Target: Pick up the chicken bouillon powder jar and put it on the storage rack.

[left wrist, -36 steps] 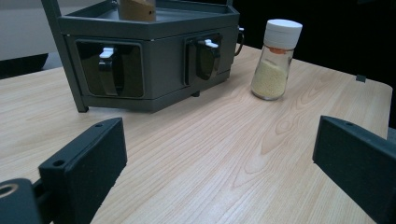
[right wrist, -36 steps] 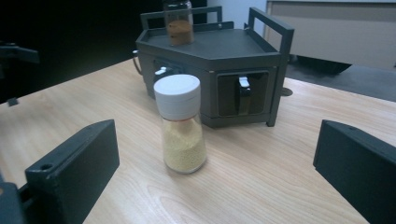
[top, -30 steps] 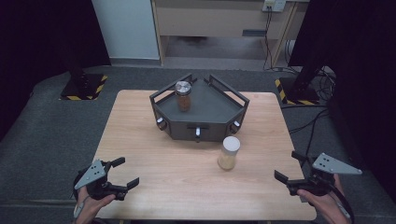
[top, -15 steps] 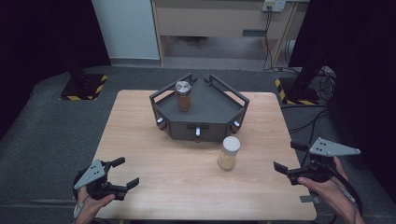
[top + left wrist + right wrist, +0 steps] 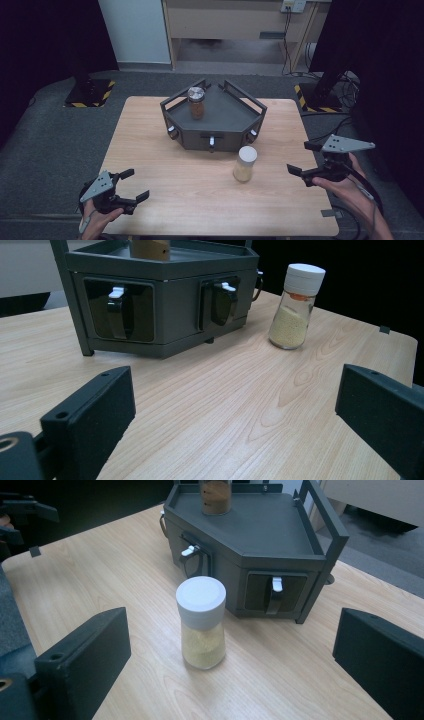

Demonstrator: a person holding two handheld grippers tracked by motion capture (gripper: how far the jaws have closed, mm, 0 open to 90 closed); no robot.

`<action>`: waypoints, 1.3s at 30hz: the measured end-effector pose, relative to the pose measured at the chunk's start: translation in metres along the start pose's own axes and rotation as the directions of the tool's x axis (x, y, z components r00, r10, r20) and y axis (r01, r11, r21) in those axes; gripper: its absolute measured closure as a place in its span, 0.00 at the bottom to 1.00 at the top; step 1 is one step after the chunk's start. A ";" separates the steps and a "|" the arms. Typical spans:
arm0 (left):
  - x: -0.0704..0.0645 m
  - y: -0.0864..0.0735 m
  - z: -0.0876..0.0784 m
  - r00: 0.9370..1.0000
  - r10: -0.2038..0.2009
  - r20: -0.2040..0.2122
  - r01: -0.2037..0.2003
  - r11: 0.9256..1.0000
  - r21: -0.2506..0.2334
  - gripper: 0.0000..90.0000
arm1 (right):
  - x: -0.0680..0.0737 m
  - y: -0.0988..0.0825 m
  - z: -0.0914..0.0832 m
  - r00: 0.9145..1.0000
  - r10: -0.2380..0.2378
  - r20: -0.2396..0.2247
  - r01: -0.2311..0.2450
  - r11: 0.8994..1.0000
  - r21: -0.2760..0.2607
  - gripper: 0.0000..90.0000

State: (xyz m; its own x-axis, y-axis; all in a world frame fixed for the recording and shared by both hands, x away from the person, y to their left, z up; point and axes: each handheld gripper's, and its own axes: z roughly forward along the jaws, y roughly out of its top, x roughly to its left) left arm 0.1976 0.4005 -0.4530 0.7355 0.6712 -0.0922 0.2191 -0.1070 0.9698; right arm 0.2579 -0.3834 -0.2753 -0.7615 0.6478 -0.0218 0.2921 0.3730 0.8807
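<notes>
Right tongs (image 5: pixel 303 159) have slid in from the bench (image 5: pixel 150 130) edge toward the white-capped jar (image 5: pixel 245 163), jaws wide, empty. Jar stands upright before the grey rack (image 5: pixel 235 120); left tongs (image 5: pixel 136 186) unmoved, gaping, holding nothing

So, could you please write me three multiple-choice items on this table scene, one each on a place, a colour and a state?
1. Where does the white-capped jar stand?
A. on the bare table in front of the grey rack
B. on top of the rack
C. between the left gripper's jaws

2. What colour is that jar's cap?
A. red
B. white
C. black

3. How do the right gripper's jaws stand?
A. shut on the jar
B. shut on nothing
C. open, apart from the jar

Answers:
1 A, the high view shows it on the wooden table, just in front of the rack.
2 B, the right gripper view shows a plain white cap over pale yellow grains.
3 C, both jaws stand wide either side of that view, the jar untouched beyond them.
</notes>
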 end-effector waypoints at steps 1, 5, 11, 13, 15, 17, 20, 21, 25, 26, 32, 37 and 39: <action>0.000 0.000 0.000 1.000 0.001 0.000 -0.001 1.000 0.000 0.01 | -0.001 0.002 0.002 1.000 -0.002 -0.002 0.002 1.000 0.002 0.03; 0.000 0.000 0.000 1.000 0.000 -0.001 0.000 1.000 0.001 0.01 | -0.004 0.009 0.013 1.000 -0.017 -0.016 0.017 1.000 0.012 0.03; 0.000 0.000 0.000 1.000 0.002 0.000 -0.002 1.000 0.003 0.01 | -0.009 0.015 0.031 0.999 -0.035 -0.039 0.036 0.999 0.036 0.03; 0.000 0.000 0.000 1.000 0.002 0.000 -0.002 1.000 0.003 0.01 | -0.011 0.015 0.037 0.998 -0.037 -0.047 0.039 0.998 0.044 0.03; 0.000 0.000 0.000 1.000 0.001 -0.001 -0.001 1.000 0.003 0.01 | -0.011 0.016 0.043 0.998 -0.045 -0.050 0.047 0.997 0.055 0.03; 0.000 0.000 0.000 1.000 0.000 -0.002 0.000 1.000 0.003 0.01 | -0.012 0.017 0.049 0.997 -0.050 -0.056 0.053 0.997 0.064 0.03; 0.000 0.000 0.000 1.000 0.000 -0.002 0.000 1.000 0.004 0.01 | -0.013 0.019 0.058 0.996 -0.056 -0.067 0.061 0.995 0.075 0.03; 0.000 0.000 0.000 1.000 0.000 -0.003 0.000 1.000 0.006 0.01 | -0.012 0.019 0.061 0.996 -0.058 -0.069 0.064 0.995 0.081 0.03; 0.000 0.000 0.001 1.000 -0.001 -0.006 0.001 1.000 0.011 0.01 | -0.012 0.019 0.074 0.995 -0.066 -0.078 0.073 0.993 0.094 0.03; 0.000 0.000 0.001 1.000 0.000 -0.006 0.000 1.000 0.011 0.01 | -0.012 0.019 0.077 0.994 -0.067 -0.084 0.075 0.992 0.097 0.03; -0.001 0.001 0.001 1.000 0.007 -0.007 -0.007 1.000 0.016 0.01 | -0.012 0.017 0.095 0.993 -0.065 -0.096 0.074 0.992 0.099 0.03; -0.001 0.001 0.001 1.000 0.010 -0.006 -0.010 1.000 0.018 0.01 | -0.010 0.018 0.111 0.991 -0.075 -0.108 0.087 0.989 0.118 0.03; -0.001 0.001 0.001 1.000 0.011 -0.006 -0.011 1.000 0.019 0.01 | -0.010 0.018 0.117 0.991 -0.074 -0.114 0.088 0.988 0.128 0.03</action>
State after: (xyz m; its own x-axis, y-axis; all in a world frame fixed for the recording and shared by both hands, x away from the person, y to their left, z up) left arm 0.1981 0.3986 -0.4518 0.7341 0.6743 -0.0801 0.2231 -0.1281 0.9663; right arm 0.3387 -0.3055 -0.3141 -0.8419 0.5387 -0.0324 0.2956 0.5106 0.8074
